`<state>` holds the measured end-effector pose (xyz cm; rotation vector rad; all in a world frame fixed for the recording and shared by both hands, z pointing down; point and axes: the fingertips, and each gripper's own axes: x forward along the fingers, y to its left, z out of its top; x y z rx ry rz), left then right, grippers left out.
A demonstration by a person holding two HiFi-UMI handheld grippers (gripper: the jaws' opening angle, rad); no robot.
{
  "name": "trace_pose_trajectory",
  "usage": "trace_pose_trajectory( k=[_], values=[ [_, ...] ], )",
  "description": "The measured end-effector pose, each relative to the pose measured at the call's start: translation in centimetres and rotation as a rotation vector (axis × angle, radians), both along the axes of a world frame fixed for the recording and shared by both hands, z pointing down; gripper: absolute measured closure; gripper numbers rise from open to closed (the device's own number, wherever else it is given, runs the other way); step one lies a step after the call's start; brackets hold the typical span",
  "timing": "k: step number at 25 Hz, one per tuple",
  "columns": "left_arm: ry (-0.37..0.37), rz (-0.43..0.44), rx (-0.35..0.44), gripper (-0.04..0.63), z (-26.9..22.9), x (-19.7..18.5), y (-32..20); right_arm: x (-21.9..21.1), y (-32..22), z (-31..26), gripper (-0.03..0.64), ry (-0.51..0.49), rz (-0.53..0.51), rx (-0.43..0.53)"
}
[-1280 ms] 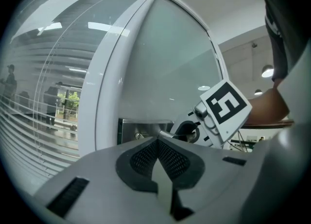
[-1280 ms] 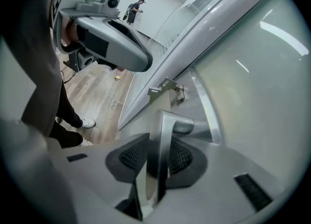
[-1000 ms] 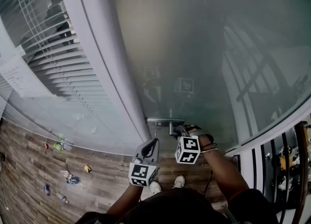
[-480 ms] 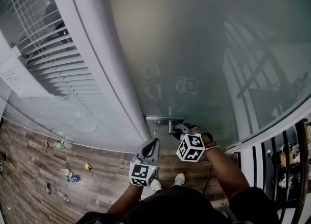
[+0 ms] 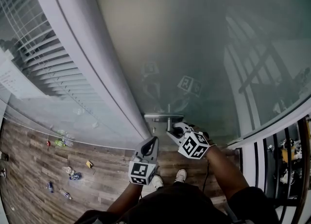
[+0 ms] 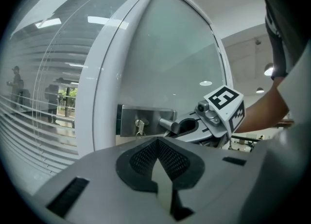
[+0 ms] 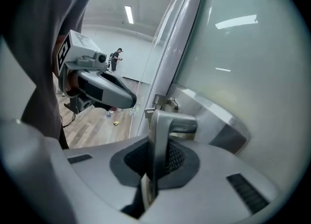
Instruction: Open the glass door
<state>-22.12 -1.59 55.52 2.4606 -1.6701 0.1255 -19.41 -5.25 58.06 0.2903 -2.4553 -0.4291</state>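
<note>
slatted blinds (image 5: pixel 48 67) beside a litter-strewn wooden floor (image 5: pixel 29 167).

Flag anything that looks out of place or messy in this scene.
Small colourful items lie scattered on the wood floor along the base of the glass wall, like dropped litter; they are too small to identify. The glass door and its handle, clamped in the right tool, look normal.

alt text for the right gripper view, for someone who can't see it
The right gripper has its jaws clamped on the metal door handle of the frosted glass door. The left gripper hangs at left, above a wooden floor.
</note>
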Motion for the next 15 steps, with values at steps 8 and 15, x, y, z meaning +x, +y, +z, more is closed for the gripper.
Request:
trace_pose_trajectory(
  k=[8, 15],
  values=[
    [0.003, 0.001, -0.052, 0.594, 0.3, 0.9, -0.8, -0.3, -1.2, 0.4, 0.595, 0.0, -0.006, -0.03],
    [-0.034, -0.039, -0.023, 0.594, 0.3, 1.1, -2.4, -0.8, -3.5, 0.9, 0.595, 0.011, 0.021, -0.044]
  ],
)
